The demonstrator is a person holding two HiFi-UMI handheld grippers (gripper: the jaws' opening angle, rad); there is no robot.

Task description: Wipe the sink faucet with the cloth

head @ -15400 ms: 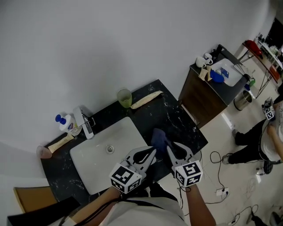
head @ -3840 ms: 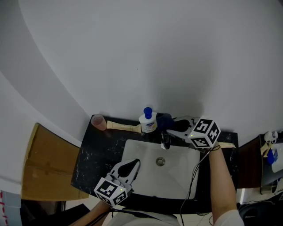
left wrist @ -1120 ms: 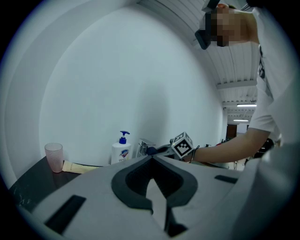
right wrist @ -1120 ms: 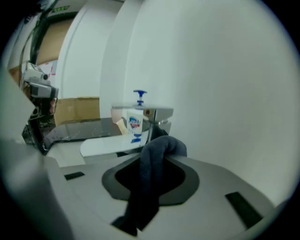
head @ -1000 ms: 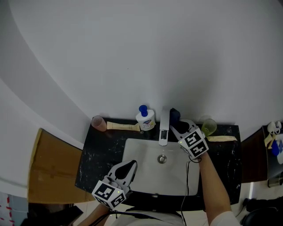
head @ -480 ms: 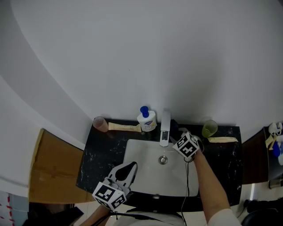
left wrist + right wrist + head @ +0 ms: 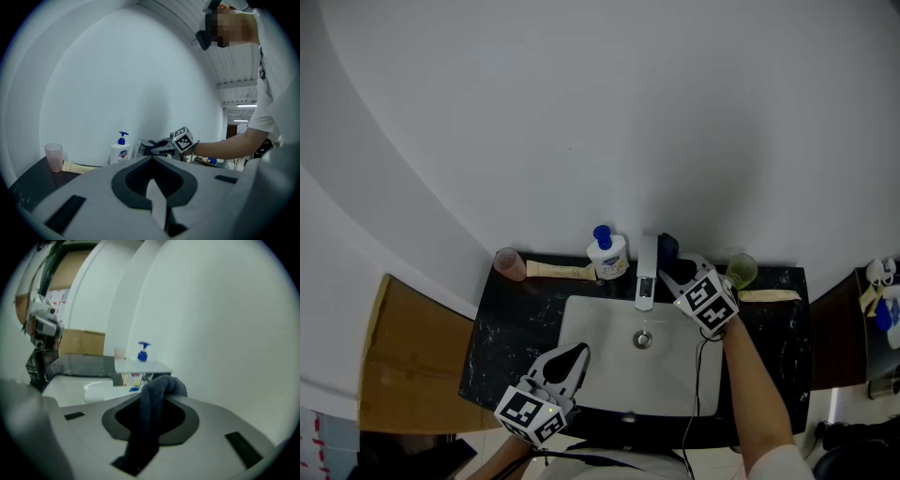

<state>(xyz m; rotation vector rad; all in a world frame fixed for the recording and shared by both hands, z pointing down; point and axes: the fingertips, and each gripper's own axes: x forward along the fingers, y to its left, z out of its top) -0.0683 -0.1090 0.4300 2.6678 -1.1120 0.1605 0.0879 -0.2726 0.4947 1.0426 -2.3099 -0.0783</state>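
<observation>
Right tool (image 7: pixel 671 266): clenched on cloth (image 7: pixel 667 246), back beside faucet (image 7: pixel 646 272) after a downstroke; wiping continues. Left tool (image 7: pixel 577 352): closed, empty.

head: high, steeply down on sink (image 7: pixel 600 349) | gripper views: low, along jaws | all 3 share faucet (image 7: pixel 646 270)

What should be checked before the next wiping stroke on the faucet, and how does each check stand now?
1. Cloth clamped in the right claw: ok.
2. Cloth touching the faucet: cannot tell; in the head view it sits just right of it.
3. Left claw shut, empty, away from the faucet: ok.
4. Soap bottle upright, clear of the cloth: ok.
5. Green cup upright beside the right claw: ok.
</observation>
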